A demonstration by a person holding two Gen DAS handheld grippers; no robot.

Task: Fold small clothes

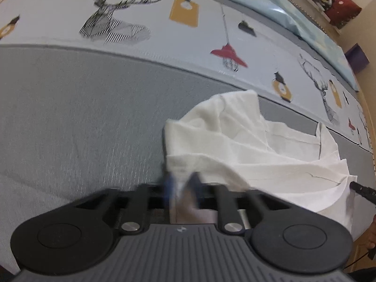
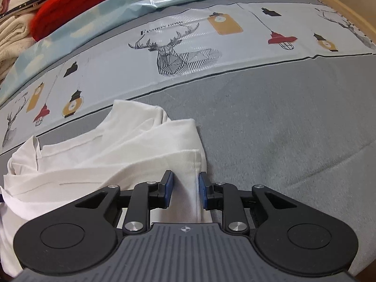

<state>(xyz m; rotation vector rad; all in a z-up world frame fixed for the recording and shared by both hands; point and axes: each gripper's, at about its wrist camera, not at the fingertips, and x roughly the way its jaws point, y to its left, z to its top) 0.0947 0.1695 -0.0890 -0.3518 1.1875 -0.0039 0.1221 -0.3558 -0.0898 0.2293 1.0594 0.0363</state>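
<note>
Blue-padded left tongs (image 1: 181, 183) sit closest to the lens, blurred, with a corner of the small white cotton garment (image 1: 246, 145) caught between them; the pads look pressed together on the cloth, though the blur leaves that uncertain. Beyond and to the right of those tongs the garment lies rumpled on the grey bed cover (image 1: 82, 117), one sleeve or hem thrown back over the body. The right tongs (image 2: 186, 188) hold the opposite corner: white cloth fills the narrow gap between the blue pads (image 2: 168, 185), which pinch a folded edge of it. The rest of the garment spreads to the left of these tongs. Both corners on the near edge are gripped, likely so that the edge can be lifted and carried forward over the far part in one even fold. Farther ahead runs a pale band printed with deer and lamps (image 2: 183, 54). No container shows in either view.
</note>
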